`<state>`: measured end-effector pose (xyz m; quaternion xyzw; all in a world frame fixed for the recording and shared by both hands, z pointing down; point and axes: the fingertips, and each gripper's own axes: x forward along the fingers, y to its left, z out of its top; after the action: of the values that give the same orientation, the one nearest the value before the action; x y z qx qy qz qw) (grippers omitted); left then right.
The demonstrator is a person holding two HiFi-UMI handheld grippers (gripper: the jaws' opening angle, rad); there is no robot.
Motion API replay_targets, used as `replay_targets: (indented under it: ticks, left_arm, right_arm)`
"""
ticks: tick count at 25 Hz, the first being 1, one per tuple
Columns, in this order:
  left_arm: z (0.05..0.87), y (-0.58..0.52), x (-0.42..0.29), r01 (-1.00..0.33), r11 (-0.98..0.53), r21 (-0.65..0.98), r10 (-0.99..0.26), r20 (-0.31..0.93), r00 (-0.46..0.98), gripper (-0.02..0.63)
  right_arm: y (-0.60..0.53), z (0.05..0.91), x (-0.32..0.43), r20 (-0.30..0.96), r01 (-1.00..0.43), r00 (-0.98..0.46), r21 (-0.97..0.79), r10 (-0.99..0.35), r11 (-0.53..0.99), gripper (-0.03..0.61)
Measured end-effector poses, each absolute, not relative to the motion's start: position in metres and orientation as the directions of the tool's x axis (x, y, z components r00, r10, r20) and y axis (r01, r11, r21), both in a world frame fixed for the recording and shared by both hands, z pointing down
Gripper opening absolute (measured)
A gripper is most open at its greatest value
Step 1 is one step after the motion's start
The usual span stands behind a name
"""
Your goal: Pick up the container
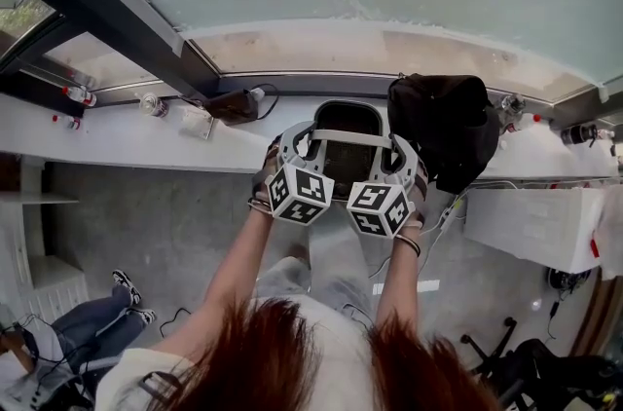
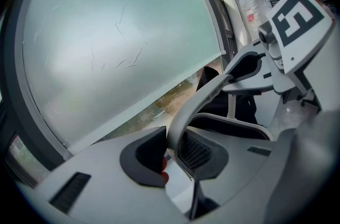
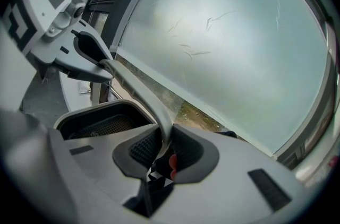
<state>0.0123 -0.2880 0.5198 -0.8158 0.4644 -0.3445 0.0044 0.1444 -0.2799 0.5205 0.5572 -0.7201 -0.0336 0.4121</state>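
Observation:
The container (image 1: 347, 134) is a pale grey bin with a dark meshed inside, in front of the window ledge, with a grey bail handle (image 1: 348, 138) arched over it. Seen from the head, my left gripper (image 1: 295, 149) grips the handle's left end and my right gripper (image 1: 400, 158) its right end. In the left gripper view the handle (image 2: 197, 102) runs between the dark pads, which press on it; the container rim (image 2: 231, 125) lies beyond, and the right gripper (image 2: 249, 65) holds the far end. The right gripper view mirrors this: handle (image 3: 142, 94) pinched, container (image 3: 99, 121) below, left gripper (image 3: 96, 61) opposite.
A black bag (image 1: 446, 127) sits on the white ledge (image 1: 146, 146) right of the container. Small bottles (image 1: 78, 95) stand along the ledge at left. A white box (image 1: 533, 226) is at right. A seated person's legs (image 1: 92, 326) are at lower left, an office chair (image 1: 531, 365) at lower right.

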Motion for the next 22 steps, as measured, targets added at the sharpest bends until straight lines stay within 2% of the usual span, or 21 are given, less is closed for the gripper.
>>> replay_targets:
  ticks: [22]
  left_arm:
    - [0.441,-0.233,-0.021,-0.772,-0.526,-0.357,-0.822,0.446,0.354,0.077]
  right_arm:
    - [-0.219,0.442,0.111,0.448,-0.799,-0.033,0.526,-0.894,0.293,0.074]
